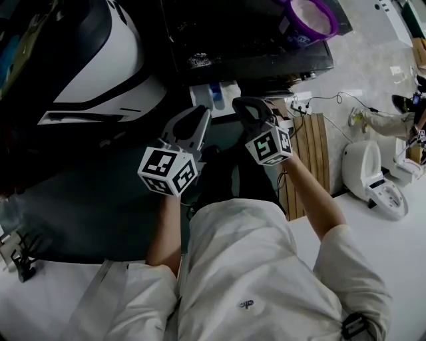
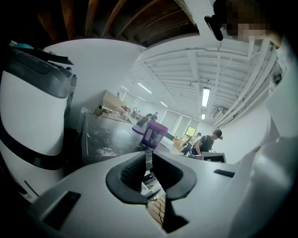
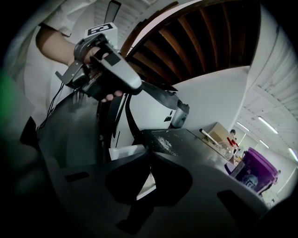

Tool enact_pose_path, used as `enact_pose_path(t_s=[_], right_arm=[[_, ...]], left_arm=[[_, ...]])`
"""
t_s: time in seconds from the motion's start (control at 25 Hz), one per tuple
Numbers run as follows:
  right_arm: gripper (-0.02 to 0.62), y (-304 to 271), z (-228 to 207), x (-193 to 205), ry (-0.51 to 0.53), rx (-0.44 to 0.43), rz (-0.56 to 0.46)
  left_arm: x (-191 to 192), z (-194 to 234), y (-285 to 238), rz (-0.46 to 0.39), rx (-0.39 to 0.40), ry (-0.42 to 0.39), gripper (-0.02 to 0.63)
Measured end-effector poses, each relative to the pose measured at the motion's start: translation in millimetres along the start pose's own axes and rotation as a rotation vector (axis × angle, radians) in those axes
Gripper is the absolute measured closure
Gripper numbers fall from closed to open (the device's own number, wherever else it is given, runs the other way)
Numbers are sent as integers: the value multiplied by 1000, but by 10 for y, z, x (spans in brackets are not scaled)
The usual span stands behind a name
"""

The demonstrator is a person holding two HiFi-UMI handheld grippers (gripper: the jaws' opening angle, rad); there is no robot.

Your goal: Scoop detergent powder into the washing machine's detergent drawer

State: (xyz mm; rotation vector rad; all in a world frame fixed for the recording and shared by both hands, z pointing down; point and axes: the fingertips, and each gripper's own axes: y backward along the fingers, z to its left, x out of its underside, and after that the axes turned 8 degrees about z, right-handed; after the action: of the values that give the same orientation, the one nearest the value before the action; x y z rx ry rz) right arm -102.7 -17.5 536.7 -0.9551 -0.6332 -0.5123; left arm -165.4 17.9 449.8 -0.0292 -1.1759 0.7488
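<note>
Closest to me is a white shirt, both arms reaching toward 12 o'clock. My left gripper has its fingers pinched almost together on nothing; the right gripper has its tips meeting, also empty. Just past them at 12 o'clock the white drawer juts from the dark washer. The purple tub stands on top at 1 o'clock.

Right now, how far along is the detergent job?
Done: the detergent drawer looks pulled out, and the purple tub stands open on the machine. In hand: nothing; left claw and right claw are shut, empty. Left, it seems: all the scooping.
</note>
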Motion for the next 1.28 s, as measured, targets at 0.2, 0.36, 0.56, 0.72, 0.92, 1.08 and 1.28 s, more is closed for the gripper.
enact_pose_path(t_s=[0.2,0.36,0.56,0.72,0.92,1.08,1.28], right_arm=[[584,134,-153,-44,-203,16,-42],[584,244,-233,-70,-299,21,-60],[583,420,-340,-181,-421,26,-113],[583,564,-448,-274,-483,38,-151],[581,699,-528,-393,-552,26,-189],[581,801,-555,-424,-578,31,-201],[581,965,-661,-498,-609,58,-231]], left_arm=[[-42,-60,25,-8,4,-16,551],[-92,-88,46,-15,4,-29,551],[-135,-106,45,-21,9,-41,551],[-188,-120,36,-29,10,-51,551],[-268,-156,20,-32,2,-85,551],[-303,-174,32,-36,-2,-93,551],[-300,-168,40,-20,-26,-152,551]])
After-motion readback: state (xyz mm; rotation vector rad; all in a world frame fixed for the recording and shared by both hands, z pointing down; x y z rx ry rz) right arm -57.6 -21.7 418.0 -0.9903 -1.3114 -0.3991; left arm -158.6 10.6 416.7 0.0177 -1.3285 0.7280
